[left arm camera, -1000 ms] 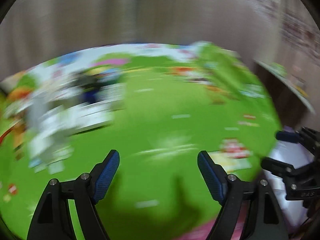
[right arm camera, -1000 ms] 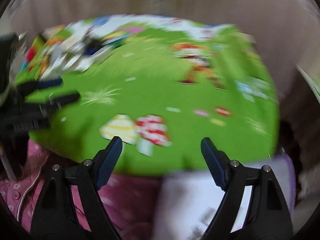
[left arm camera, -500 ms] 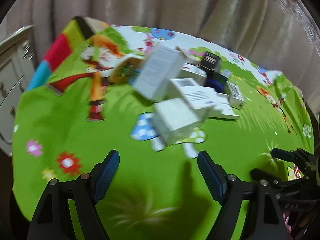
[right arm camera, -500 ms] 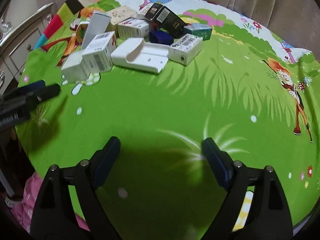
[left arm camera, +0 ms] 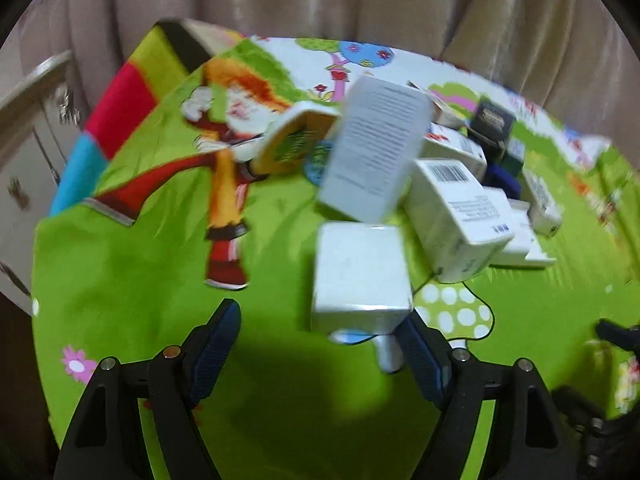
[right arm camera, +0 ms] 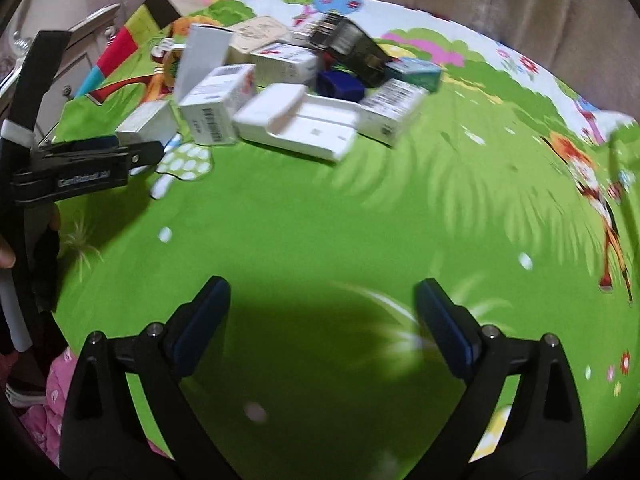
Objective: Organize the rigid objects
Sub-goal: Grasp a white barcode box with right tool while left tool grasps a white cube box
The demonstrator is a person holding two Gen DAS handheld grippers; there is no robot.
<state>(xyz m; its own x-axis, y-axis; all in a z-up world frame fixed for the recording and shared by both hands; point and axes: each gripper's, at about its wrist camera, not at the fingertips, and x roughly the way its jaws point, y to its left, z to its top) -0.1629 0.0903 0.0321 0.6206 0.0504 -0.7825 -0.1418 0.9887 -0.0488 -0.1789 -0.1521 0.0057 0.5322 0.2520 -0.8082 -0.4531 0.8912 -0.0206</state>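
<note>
A pile of several small boxes lies on a green cartoon-print cloth [right arm camera: 320,232]. In the left wrist view a plain white box [left arm camera: 360,276] is nearest, just ahead of my open left gripper [left arm camera: 320,332]. Behind it are a tall white box with text [left arm camera: 376,152], a barcode box [left arm camera: 456,216] and a yellow box [left arm camera: 296,140]. In the right wrist view my right gripper [right arm camera: 322,312] is open and empty over bare cloth. The pile shows there with a flat white case [right arm camera: 300,124], a blue box [right arm camera: 340,84] and a black box [right arm camera: 352,48]. The left gripper [right arm camera: 136,148] also shows at the left, by the plain white box [right arm camera: 148,122].
A beige curtain [left arm camera: 320,0] hangs behind the table. A pale cabinet with drawers [left arm camera: 24,128] stands at the left edge. Pink patterned fabric [right arm camera: 52,392] is at the near left below the table edge.
Both grippers have moved toward the pile of boxes; the plain white box now sits close in front of the left gripper. Both stay open.
</note>
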